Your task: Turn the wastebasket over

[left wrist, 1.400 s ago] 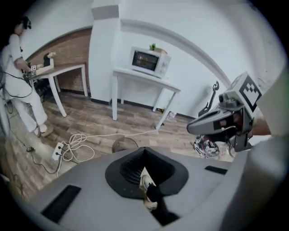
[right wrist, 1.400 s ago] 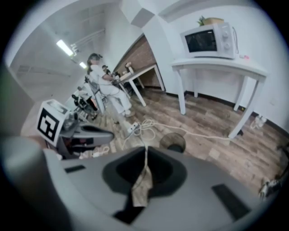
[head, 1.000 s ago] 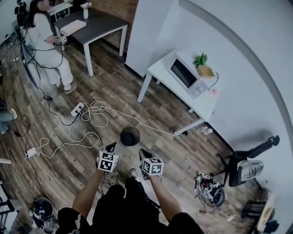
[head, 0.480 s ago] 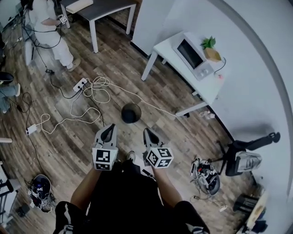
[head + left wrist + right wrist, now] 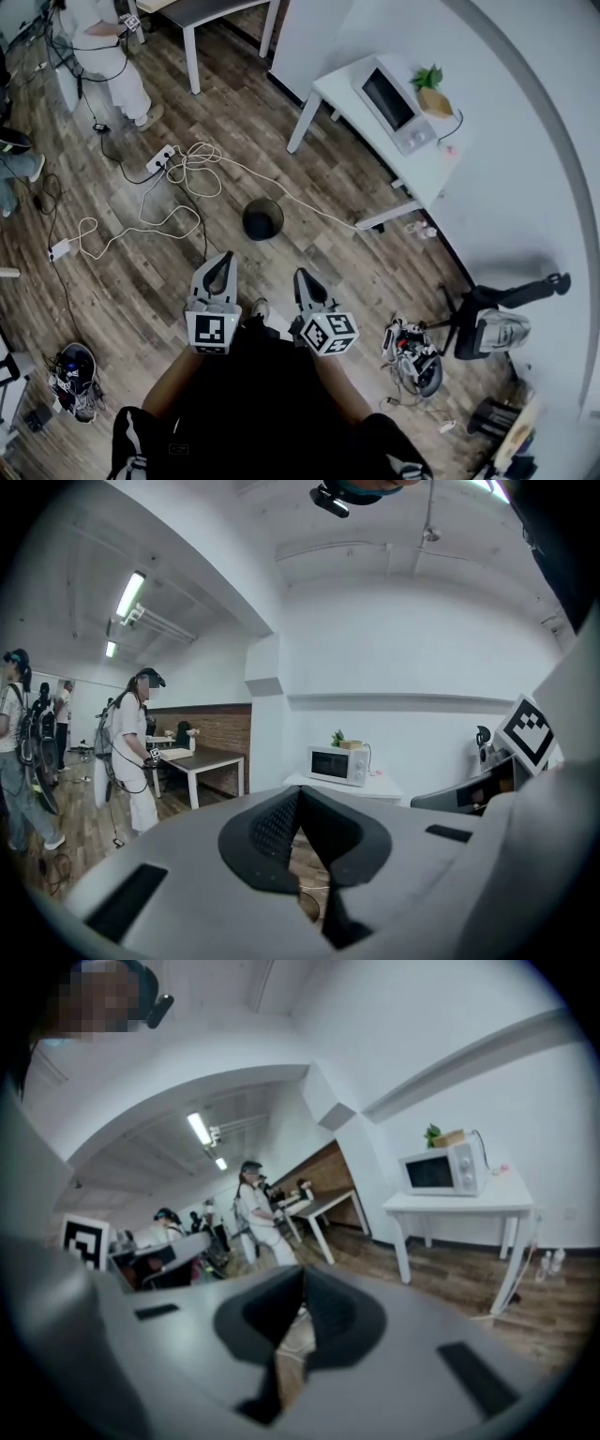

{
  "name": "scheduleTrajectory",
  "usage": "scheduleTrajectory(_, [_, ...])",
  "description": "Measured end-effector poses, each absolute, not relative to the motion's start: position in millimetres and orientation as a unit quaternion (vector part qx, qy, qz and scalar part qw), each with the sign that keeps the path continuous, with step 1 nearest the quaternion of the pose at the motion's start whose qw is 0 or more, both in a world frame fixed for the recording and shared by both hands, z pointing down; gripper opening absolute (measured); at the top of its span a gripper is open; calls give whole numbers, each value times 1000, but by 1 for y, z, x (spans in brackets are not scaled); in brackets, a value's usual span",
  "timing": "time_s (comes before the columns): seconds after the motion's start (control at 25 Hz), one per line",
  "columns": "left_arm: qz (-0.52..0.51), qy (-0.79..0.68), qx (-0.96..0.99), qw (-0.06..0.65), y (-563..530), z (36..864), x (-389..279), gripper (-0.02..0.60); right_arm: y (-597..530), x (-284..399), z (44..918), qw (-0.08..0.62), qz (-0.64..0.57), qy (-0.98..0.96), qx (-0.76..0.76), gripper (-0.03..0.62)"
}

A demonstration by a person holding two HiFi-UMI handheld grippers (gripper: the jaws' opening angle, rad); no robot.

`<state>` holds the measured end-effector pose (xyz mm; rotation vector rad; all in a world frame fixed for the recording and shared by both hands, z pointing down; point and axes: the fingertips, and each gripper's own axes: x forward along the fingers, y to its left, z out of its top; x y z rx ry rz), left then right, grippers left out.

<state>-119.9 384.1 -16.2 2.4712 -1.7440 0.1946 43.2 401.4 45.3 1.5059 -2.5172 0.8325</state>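
Both the left gripper [image 5: 222,270] and right gripper [image 5: 305,282] are clenched and empty, held well apart from the black wastebasket [image 5: 262,218] on the wooden floor [image 5: 141,281]

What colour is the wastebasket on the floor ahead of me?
Black, as far as it shows. The wastebasket shows best in the head view.

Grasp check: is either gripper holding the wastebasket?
No, the wastebasket sits on the floor, clear of the left gripper and right gripper.
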Motion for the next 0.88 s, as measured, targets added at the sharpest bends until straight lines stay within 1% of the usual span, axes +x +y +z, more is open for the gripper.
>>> scheduleTrajectory(0.28, [54,-570,817,64,388,-22,-107,32,404,50,38,48,256,-831,492,32])
scheduleTrajectory(0.88, [51,-569,818,59,384,-23,-107,32,400,50,36,43,259,-831,491,32])
